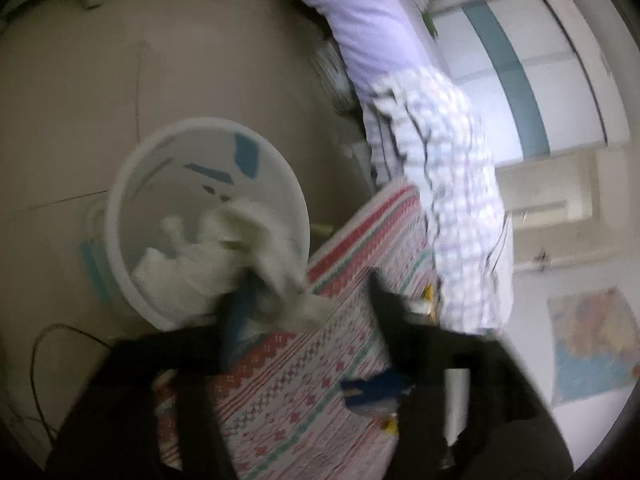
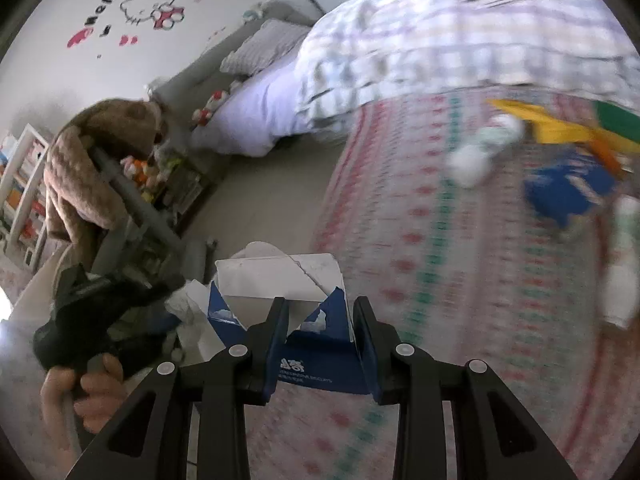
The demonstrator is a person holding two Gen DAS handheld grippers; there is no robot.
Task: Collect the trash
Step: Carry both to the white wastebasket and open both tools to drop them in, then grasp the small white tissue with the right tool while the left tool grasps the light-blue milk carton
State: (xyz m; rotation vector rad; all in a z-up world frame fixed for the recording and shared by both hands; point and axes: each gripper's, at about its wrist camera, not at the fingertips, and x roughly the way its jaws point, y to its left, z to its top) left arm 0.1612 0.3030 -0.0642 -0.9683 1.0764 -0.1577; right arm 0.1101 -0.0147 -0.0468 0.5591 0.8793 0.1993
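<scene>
Right gripper (image 2: 320, 320) clamped on a torn blue box (image 2: 312, 344), jaws closed to its width, open flaps pointing away from the camera. Left gripper (image 1: 304, 300) wide apart, one finger against a white wad (image 1: 276, 280) at the bin's near rim; whether pinched or merely touching, cannot tell through the blur. White bin (image 1: 132, 184) on the floor (image 1: 100, 80), just beside the bed edge, already part filled with crumpled white paper (image 1: 188, 264). From the right wrist view, that paper glimpsed just left of the box, below the mat (image 2: 460, 280), beside the left gripper and the hand (image 2: 80, 396) holding it. So for the box: bin down and to the left, close by, over the bed edge; probably a short swing leftward and a tilt, box axis running forward along the fingers. More trash well off to the right on the mat: blue wrapper (image 2: 568, 188), white scraps (image 2: 476, 156), yellow wrapper (image 2: 548, 124). Right gripper nearer those; left nearer the bin.
</scene>
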